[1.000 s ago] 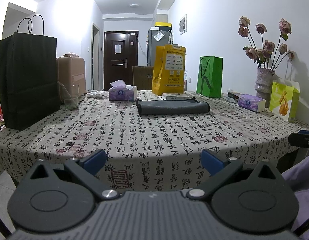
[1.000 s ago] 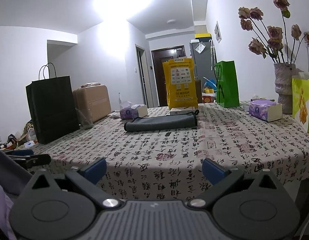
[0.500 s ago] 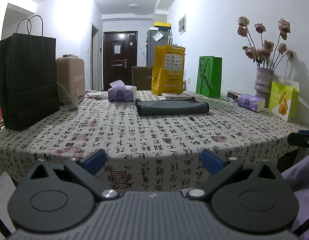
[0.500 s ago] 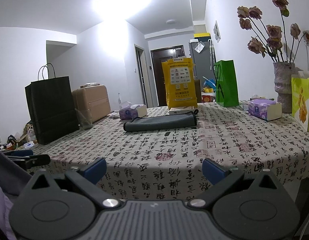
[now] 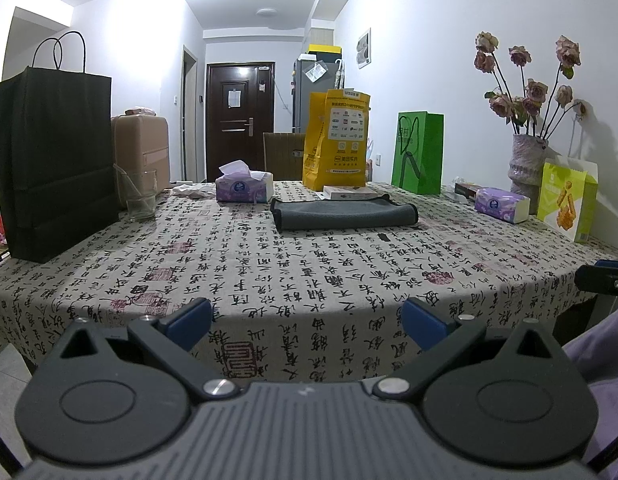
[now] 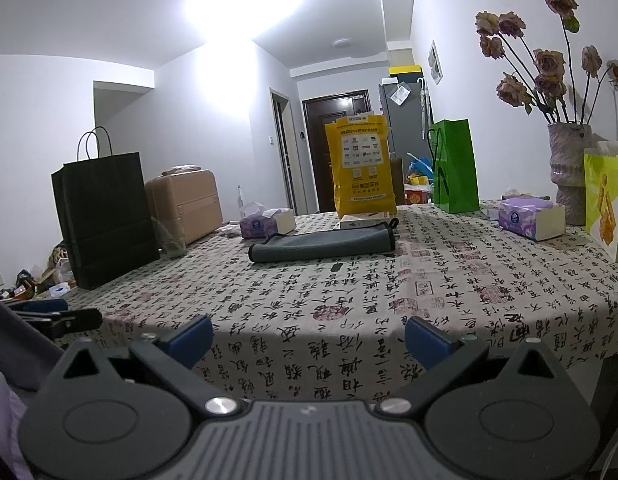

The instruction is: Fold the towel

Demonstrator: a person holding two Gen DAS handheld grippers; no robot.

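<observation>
A dark grey towel [image 5: 343,214] lies folded in a long flat bundle far back on the table; it also shows in the right wrist view [image 6: 323,245]. My left gripper [image 5: 307,322] is open and empty, held in front of the table's near edge, far from the towel. My right gripper [image 6: 309,338] is open and empty, also in front of the near edge. Each gripper shows at the side of the other's view: the right one [image 5: 603,278], the left one [image 6: 55,316].
The table [image 5: 269,272] has a calligraphy-print cloth. On it stand a black paper bag [image 5: 53,160], a glass [image 5: 139,194], two tissue boxes [image 5: 245,188] [image 5: 501,204], a yellow bag [image 5: 337,140], a green bag [image 5: 417,152], a vase of flowers [image 5: 527,168] and a snack box [image 5: 567,196].
Both views shift only slightly; the grippers stay open in front of the table and the towel has not moved.
</observation>
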